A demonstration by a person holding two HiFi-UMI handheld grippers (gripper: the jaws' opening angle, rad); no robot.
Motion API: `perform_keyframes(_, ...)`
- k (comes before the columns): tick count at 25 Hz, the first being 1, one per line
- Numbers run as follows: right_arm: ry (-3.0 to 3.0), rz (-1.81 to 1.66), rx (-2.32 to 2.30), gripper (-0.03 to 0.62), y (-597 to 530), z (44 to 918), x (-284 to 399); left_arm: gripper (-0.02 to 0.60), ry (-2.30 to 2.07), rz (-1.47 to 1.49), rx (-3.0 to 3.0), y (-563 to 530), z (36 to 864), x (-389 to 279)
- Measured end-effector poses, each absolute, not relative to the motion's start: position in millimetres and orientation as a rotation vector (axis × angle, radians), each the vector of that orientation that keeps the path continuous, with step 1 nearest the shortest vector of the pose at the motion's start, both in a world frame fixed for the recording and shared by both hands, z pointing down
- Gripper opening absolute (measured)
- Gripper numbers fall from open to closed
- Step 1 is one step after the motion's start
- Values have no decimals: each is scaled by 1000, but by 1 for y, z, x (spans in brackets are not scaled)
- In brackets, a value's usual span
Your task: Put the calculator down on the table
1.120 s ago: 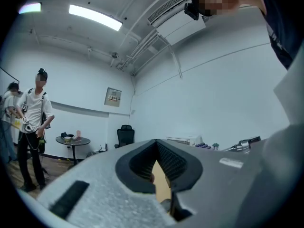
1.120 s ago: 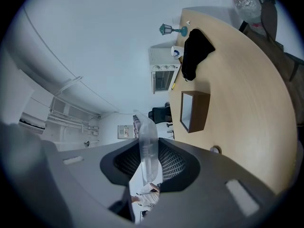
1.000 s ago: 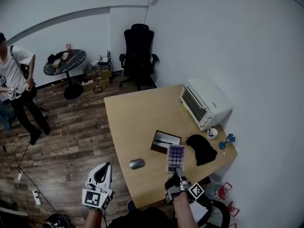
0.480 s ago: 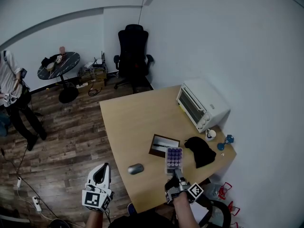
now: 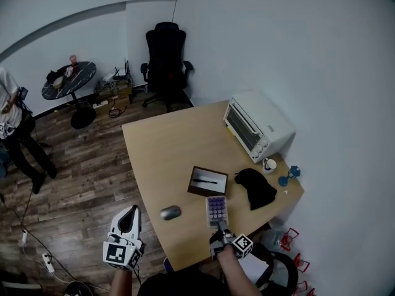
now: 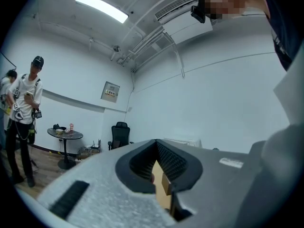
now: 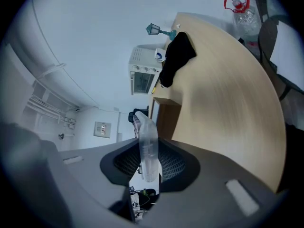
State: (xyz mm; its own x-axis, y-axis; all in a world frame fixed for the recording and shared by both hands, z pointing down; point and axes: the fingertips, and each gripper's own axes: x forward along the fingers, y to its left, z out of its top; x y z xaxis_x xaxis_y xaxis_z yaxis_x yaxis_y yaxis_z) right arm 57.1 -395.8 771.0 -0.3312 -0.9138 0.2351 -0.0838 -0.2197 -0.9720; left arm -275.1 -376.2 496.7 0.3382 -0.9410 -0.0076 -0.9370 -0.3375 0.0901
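Right gripper (image 7: pixel 147 168) clamps the calculator (image 7: pixel 146 136) near the table (image 7: pixel 228 89).

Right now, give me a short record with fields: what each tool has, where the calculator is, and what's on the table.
Right tool: shut on the calculator, gripping its near end
Left tool: shut, empty, over the floor beside the table
Calculator place: above the table near its front edge; contact unclear
On table: mouse, dark frame, black cloth, toaster oven, mug
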Motion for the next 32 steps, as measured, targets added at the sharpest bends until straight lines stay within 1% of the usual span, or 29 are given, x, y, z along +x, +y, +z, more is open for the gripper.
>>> perform_keyframes(8, 1300, -1725, -1302, 109, -387, 855, 78, -3, -1779, -50, 2517, -380, 499, -260)
perform_keyframes(13, 1284, -1788, -1323, 109, -394, 887, 76, -3, -1793, -9, 2485, -379, 502, -254)
perform_keyframes(16, 1222, -1795, -1294, 109, -401, 896, 78, -3, -1813, -14, 2468, -379, 501, -250)
perform_keyframes(21, 1201, -1826, -1294, 109, -411, 902, 76, -3, -1858, 62, 2437, -376, 503, -251)
perform_keyframes(32, 1170, -1861, -1284, 109, -419, 911, 75, -3, -1885, 52, 2428, -379, 500, -244)
